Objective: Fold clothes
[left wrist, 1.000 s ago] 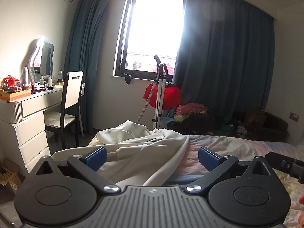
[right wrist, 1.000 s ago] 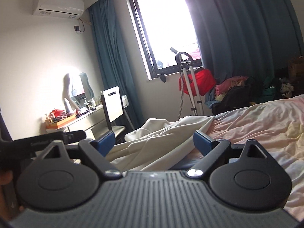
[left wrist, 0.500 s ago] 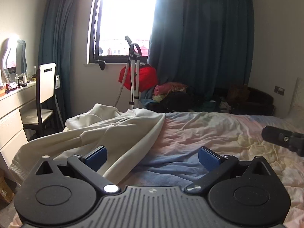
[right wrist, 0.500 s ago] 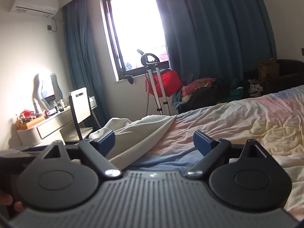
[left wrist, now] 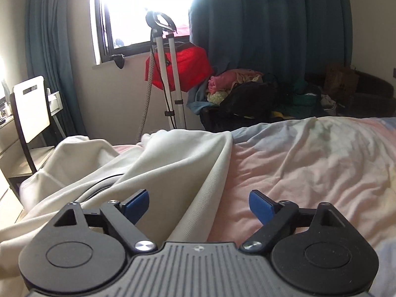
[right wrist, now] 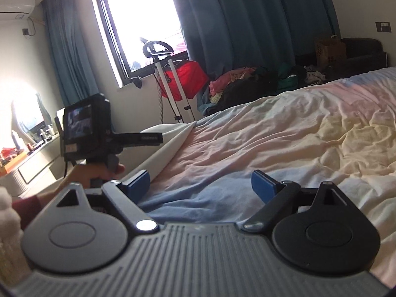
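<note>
Two grippers in frame, neither holding anything. Left gripper [left wrist: 199, 204]: jaws apart and just been closing a little, with the ribbed hem of the cream garment [left wrist: 158, 170] running up between the blue pads; pads not pressing on cloth. Right gripper [right wrist: 200, 185]: jaws spread wide, only the bare bed cover [right wrist: 284, 133] between them, the garment's edge just beside its left pad. The garment lies rumpled along the bed's left edge, towards the corner nearest the window [right wrist: 138, 22], part of it drooping off that side; rest of the bed bare. In the right wrist view, the person's left hand [right wrist: 99, 170] grips the left tool's handle, low over that same edge. Judged step: approach and first grasp, before any fold is made; task barely begun. Next move calls for the left jaws to settle over the hem and pinch, and the right gripper to shift across to the cloth for a second hold, so it can be spread flat. Risk: pinching bed cover along with hem.
</note>
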`<state>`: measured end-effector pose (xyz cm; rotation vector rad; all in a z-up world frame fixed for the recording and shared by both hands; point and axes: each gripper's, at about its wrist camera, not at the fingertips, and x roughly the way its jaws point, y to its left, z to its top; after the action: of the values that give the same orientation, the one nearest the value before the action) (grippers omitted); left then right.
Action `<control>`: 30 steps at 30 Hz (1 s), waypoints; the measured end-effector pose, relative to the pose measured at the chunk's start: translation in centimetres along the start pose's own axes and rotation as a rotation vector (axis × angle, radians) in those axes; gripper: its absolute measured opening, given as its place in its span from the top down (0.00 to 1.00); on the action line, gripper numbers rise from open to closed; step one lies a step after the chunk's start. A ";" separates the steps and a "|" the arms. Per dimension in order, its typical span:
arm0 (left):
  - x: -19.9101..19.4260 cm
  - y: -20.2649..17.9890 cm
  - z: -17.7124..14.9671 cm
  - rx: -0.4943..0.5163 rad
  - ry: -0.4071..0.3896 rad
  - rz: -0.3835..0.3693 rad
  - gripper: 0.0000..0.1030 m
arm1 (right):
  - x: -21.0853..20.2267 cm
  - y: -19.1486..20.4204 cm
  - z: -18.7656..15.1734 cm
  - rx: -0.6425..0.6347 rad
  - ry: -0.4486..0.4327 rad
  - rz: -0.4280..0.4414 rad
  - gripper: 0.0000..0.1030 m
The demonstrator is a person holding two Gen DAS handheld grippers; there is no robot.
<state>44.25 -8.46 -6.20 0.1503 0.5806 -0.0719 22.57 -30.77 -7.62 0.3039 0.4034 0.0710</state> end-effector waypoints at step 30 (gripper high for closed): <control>-19.8 2.1 3.9 -0.067 -0.255 -0.188 0.98 | 1.4 -5.2 -0.9 0.224 -0.012 0.058 0.12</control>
<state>30.12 -6.54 8.21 0.0199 0.3406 -0.2507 23.52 -35.31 -10.49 0.5364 0.3914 0.0812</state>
